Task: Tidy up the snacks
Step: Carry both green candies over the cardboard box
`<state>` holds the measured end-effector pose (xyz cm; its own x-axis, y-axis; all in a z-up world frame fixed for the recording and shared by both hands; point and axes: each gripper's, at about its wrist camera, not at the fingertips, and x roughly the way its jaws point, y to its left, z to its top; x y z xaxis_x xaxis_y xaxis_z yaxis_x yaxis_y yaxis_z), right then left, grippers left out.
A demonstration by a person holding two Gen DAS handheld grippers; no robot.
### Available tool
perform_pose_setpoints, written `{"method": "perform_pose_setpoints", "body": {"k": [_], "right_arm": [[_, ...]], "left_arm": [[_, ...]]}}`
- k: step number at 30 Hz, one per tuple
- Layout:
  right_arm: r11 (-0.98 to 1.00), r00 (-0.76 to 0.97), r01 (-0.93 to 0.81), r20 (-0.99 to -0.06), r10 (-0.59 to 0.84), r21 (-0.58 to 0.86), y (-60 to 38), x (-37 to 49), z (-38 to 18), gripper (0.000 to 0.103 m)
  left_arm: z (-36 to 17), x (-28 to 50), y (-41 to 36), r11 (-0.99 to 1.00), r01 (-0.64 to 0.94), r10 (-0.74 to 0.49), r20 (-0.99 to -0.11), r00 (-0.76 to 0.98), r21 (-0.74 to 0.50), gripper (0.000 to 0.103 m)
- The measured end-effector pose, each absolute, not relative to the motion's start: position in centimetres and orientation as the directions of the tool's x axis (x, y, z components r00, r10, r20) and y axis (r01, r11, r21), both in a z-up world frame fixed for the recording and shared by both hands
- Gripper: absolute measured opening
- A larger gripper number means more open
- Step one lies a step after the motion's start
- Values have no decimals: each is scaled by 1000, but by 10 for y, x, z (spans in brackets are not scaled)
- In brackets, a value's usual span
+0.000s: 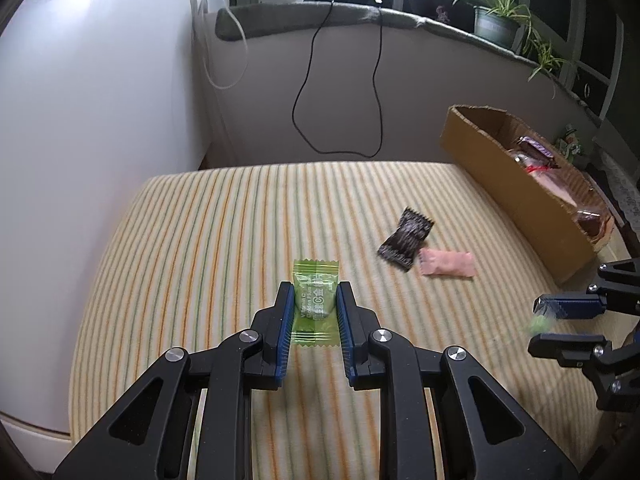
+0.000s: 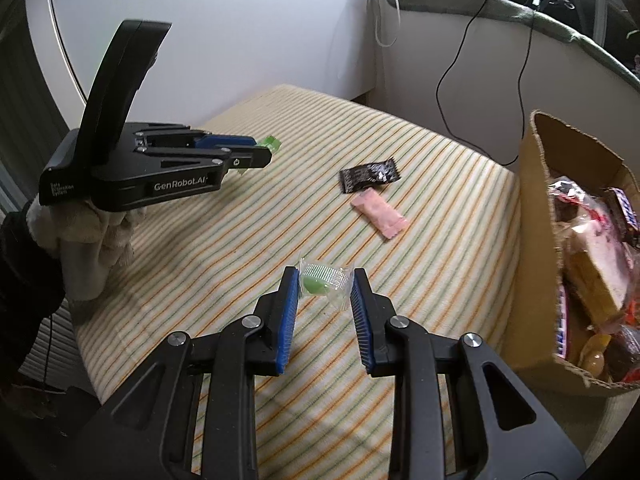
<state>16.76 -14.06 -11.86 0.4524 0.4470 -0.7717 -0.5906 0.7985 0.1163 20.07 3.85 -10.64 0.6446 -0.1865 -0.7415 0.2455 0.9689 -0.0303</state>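
My left gripper (image 1: pixel 315 294) is shut on a green wrapped candy (image 1: pixel 314 300), held just above the striped cushion (image 1: pixel 200 240). From the right wrist view the left gripper (image 2: pixel 266 152) shows at the left with the green candy (image 2: pixel 270 144) sticking out of its tip. My right gripper (image 2: pixel 326 280) is shut on a clear-wrapped candy with a green centre (image 2: pixel 322 282). The left wrist view catches the right gripper (image 1: pixel 538 318) at the right edge. A black wrapped snack (image 1: pixel 406 244) and a pink one (image 1: pixel 448 264) lie side by side on the cushion.
An open cardboard box (image 2: pixel 532 240) holding several packaged snacks stands at the cushion's right side. Behind are a white wall, a ledge with cables (image 1: pixel 312 92) hanging down, and potted plants (image 1: pixel 496 16). A gloved hand (image 2: pixel 96 236) holds the left gripper.
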Motion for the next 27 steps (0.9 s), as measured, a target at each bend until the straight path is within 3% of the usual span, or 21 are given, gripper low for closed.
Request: {"method": "perform_pose_setpoints", "body": {"k": [27], "right_arm": [[915, 625, -381, -692, 362, 134, -270, 183, -73, 27]], "left_arm": [[-63, 200, -84, 887, 450, -399, -659, 637, -101, 19]]}}
